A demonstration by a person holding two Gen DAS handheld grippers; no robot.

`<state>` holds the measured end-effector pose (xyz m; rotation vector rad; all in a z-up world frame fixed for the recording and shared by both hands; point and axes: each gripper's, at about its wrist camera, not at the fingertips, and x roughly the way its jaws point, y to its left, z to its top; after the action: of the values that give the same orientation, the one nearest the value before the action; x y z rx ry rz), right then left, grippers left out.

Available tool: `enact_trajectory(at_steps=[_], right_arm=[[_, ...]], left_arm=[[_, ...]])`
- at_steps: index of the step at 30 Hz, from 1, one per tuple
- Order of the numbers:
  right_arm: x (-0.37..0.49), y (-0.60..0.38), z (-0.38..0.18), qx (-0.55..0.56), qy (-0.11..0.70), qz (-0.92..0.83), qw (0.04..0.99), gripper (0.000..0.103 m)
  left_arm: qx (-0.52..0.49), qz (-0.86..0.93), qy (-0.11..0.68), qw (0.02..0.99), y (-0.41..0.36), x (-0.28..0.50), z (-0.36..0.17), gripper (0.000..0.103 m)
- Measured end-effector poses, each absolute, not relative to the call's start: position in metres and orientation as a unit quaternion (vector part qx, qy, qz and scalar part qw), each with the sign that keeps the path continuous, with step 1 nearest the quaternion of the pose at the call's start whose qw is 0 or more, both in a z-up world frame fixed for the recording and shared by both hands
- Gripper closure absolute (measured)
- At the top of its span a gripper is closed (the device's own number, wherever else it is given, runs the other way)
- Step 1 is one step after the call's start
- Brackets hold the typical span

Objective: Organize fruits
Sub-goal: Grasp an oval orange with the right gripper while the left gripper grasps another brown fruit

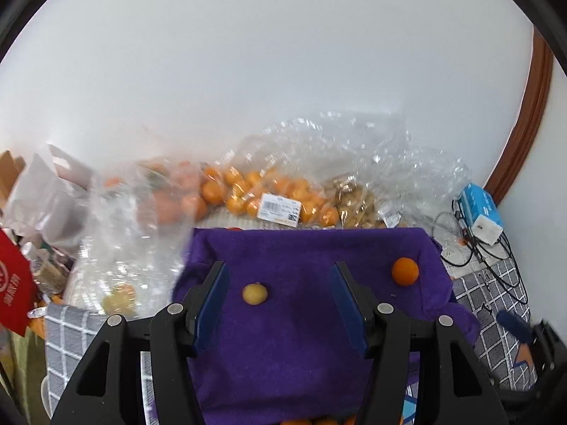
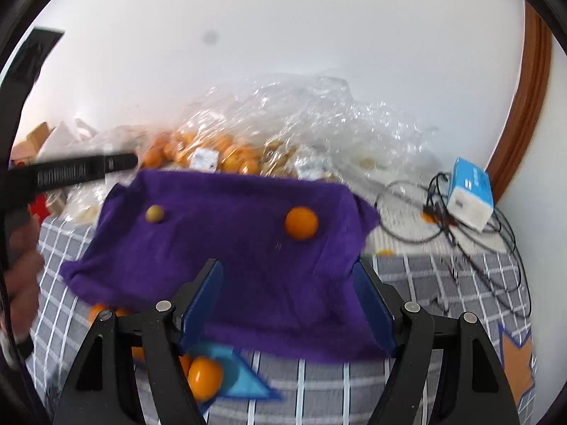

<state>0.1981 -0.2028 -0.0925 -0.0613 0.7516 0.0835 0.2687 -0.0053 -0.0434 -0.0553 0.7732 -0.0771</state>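
Observation:
A purple cloth (image 1: 301,301) lies spread over the grey checked cover. On it rest a small yellow-green fruit (image 1: 254,294) and an orange (image 1: 405,271), well apart. My left gripper (image 1: 280,272) hangs open above the cloth; the yellow-green fruit shows in the gap but lies below, untouched. In the right wrist view the same cloth (image 2: 230,248) carries the yellow-green fruit (image 2: 155,213) at left and the orange (image 2: 301,222) at right. My right gripper (image 2: 287,269) is open over the cloth's near part, with nothing between its blue pads. Loose oranges (image 2: 205,377) lie by the cloth's near edge.
Clear plastic bags of oranges (image 1: 248,191) and brownish fruit (image 1: 358,205) pile against the white wall behind the cloth. A blue and white box (image 2: 471,194) with black cables (image 2: 460,233) sits at right. A red packet (image 1: 14,283) and clutter stand at left. A hand (image 2: 21,258) shows at left.

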Motion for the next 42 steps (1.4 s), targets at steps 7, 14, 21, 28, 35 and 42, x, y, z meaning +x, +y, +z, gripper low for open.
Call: enact_trajectory(at_steps=[7,14,21,28,35,42], right_arm=[[0.148,-0.187,-0.127,-0.038,0.379,0.088,0.920,0.048],[0.135,-0.162,-0.159,-0.053,0.402,0.134,0.904,0.055],[0.142,-0.156,-0.182,-0.067,0.420,0.122,0.897,0.056],[0.150,-0.173,-0.180,-0.038,0.411,0.120,0.903,0.067],[0.117,-0.213,-0.175,-0.048,0.386,0.098,0.916,0.067],[0.118,-0.225,-0.193,-0.018,0.397,0.101,0.912,0.067]], left_arm=[[-0.041,-0.016,0.398,0.916,0.030,0.215,-0.070,0.046],[-0.101,0.008,0.415,0.904,0.076,0.154,-0.117,0.046],[-0.119,0.004,0.425,0.897,0.089,0.115,-0.144,0.046],[-0.097,-0.028,0.425,0.900,0.078,0.101,-0.141,0.046],[-0.086,-0.069,0.435,0.893,0.048,0.107,-0.151,0.046],[-0.052,-0.051,0.440,0.895,0.034,0.115,-0.162,0.076]])
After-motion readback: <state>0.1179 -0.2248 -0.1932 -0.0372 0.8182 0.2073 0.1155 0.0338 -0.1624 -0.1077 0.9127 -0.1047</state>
